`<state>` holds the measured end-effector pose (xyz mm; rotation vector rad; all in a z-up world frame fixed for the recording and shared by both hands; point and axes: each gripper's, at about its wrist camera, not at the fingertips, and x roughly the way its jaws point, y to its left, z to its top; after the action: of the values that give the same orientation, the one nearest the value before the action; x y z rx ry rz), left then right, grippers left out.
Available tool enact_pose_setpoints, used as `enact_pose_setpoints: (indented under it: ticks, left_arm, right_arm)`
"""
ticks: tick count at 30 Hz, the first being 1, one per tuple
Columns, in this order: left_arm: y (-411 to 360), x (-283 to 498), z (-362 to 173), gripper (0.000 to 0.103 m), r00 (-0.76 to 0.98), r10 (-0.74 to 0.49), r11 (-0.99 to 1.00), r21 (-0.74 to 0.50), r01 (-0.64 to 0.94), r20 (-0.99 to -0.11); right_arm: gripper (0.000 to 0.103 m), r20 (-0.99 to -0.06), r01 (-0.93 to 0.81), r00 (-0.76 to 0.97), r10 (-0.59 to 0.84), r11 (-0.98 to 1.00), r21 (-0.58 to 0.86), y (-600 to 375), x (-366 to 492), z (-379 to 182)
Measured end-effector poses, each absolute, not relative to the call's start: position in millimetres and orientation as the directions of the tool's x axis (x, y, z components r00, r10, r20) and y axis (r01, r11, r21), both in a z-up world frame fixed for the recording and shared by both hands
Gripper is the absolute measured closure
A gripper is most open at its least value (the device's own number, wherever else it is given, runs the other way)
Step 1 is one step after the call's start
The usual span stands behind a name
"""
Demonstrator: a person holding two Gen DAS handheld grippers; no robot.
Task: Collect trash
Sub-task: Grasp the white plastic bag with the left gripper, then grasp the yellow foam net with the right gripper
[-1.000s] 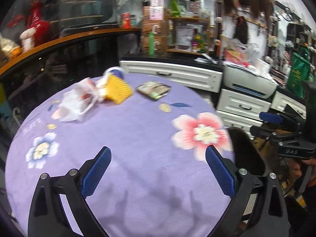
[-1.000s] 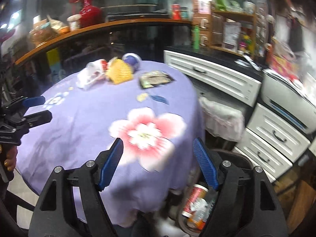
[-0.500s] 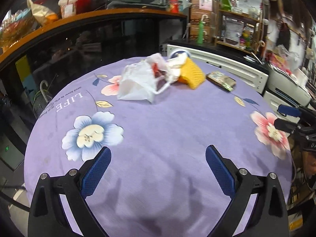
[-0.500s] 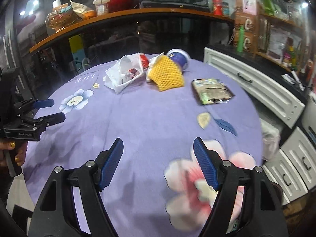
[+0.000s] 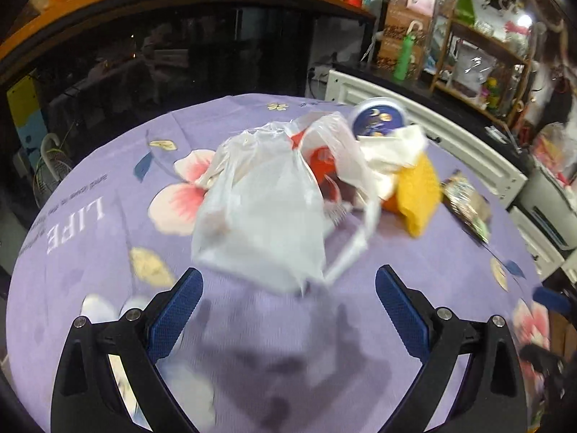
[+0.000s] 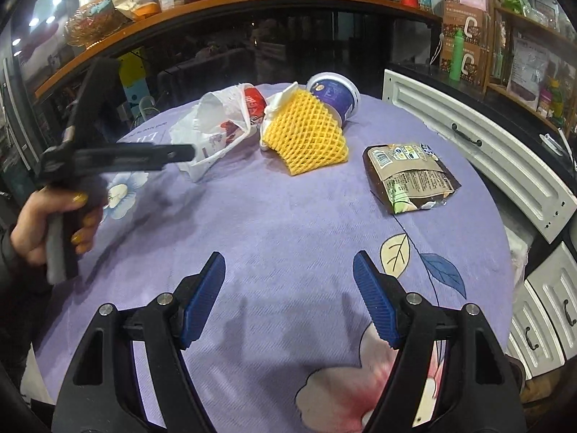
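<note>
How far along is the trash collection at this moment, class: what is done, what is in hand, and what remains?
Done: nothing visibly; no piece is lifted. In hand: nothing. The left gripper is open, close to the white plastic bag; the right gripper is open above bare tablecloth. Left: the bag, the yellow foam fruit net, the blue cup lying on its side and the brown snack packet, all on the table.

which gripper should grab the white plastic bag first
Left. The left gripper is open and aimed at the white plastic bag, which lies just ahead of its fingertips. The right gripper, also open, sits farther back over bare cloth.
</note>
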<state>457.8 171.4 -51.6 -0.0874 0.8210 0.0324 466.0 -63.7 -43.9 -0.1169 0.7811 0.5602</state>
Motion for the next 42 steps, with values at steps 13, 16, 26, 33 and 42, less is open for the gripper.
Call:
enact_pose_setpoints:
  ticks: [13, 16, 26, 33, 42]
  left_arm:
    - [192.1, 481.3, -69.6, 0.088, 0.629, -0.029, 0.984, -0.135, -0.121, -0.777]
    - [202.2, 469.3, -58.5, 0.092, 0.664, -0.039, 0.975, -0.173, -0.137, -0.747]
    - [215.4, 445.4, -27.3, 0.095, 0.756, -0.005, 0.969, -0.189, -0.157, -0.654]
    - [217.6, 448.0, -32.2, 0.095, 0.749, -0.021, 0.968, -0.202, -0.151, -0.662]
    - [213.8, 451.7, -34.5, 0.095, 0.743, -0.028, 0.969, -0.201, -0.143, -0.668]
  right_arm:
    - [0.03, -0.702, -0.537, 0.565, 0.433, 0.839, 0.086, -39.9, 520.1, -43.8]
    - [0.03, -0.693, -0.543, 0.572, 0.438, 0.836, 0.08, -26.9, 537.5, -40.2]
    - [0.03, -0.735, -0.561, 0.573, 0.362, 0.827, -0.03, 22.7, 595.5, -50.6]
    - [0.03, -0.773, -0.54, 0.567, 0.284, 0.837, -0.089, 37.1, 610.7, -70.5]
    - [0.089, -0.765, -0.515, 0.585, 0.271, 0.852, -0.092, 26.4, 606.3, -65.9]
